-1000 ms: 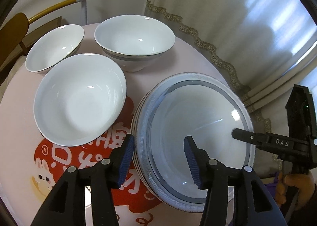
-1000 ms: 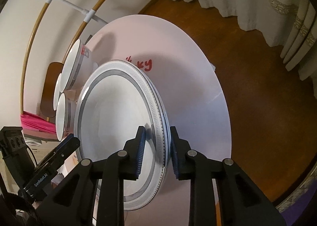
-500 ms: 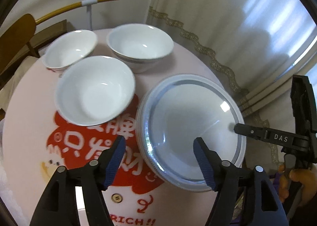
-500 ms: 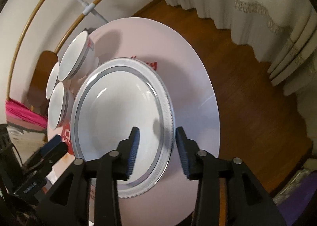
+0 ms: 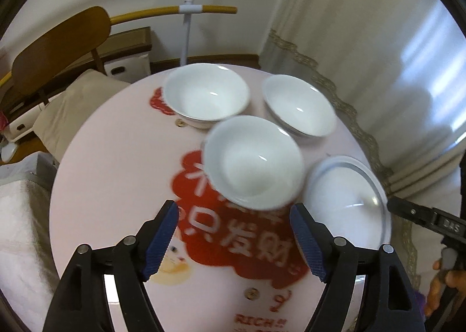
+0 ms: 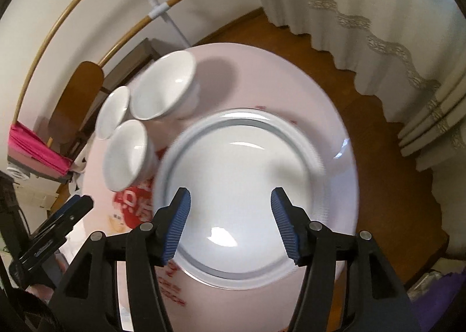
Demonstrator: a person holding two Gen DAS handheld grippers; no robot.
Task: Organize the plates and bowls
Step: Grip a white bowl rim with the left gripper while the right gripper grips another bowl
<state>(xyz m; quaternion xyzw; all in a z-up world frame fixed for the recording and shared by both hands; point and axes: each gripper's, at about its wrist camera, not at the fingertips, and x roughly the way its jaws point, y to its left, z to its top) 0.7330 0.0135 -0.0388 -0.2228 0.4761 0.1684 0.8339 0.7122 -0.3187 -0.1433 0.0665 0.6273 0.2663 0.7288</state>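
Three white bowls stand on the round pink table [image 5: 116, 157]: a near bowl [image 5: 253, 161], a far-left bowl [image 5: 205, 96] and a far-right bowl [image 5: 300, 106]. A stack of grey-rimmed plates [image 5: 346, 201] lies at the table's right. My left gripper [image 5: 234, 240] is open and empty, above the table just in front of the near bowl. My right gripper [image 6: 231, 227] is open and empty, hovering over the plate stack [image 6: 241, 186]. The bowls [image 6: 163, 90] show left of the plates in the right wrist view.
A wooden chair [image 5: 61, 43] and a cushion [image 5: 75, 104] stand behind the table on the left. Curtains [image 5: 364, 40] hang at the right. A white stand with wooden hoops [image 6: 139, 11] is at the back. Wooden floor [image 6: 378, 157] lies beyond the table edge.
Both grippers have opened wide and pulled back and up from the plate stack. The right gripper let go of the plate rim. The left view has swung toward the bowls.
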